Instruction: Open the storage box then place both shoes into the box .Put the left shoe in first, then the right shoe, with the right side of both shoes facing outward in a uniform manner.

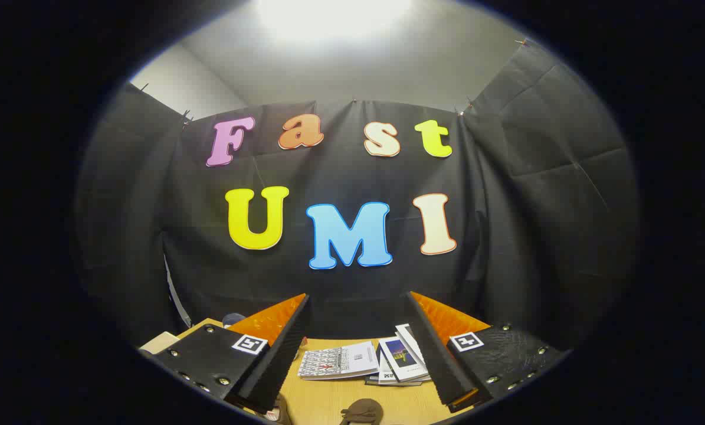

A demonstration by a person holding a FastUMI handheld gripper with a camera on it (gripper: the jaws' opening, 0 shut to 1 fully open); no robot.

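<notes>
Black cloth wall (352,277) behind; pale wooden table (323,401) below. Booklets and leaflets (367,361) fanned on table, lying between and beyond fingers. Brown shoe (363,411), partly visible, near table's front edge, between fingers. Gripper (359,345) raised, fingers wide apart, holding and touching nothing.

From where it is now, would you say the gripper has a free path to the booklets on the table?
Probably yes. The gripper is open and empty, and the booklets lie on the table just ahead between its fingers, with nothing standing before them. It looks raised and pointed at the wall, so it must tip down.
</notes>
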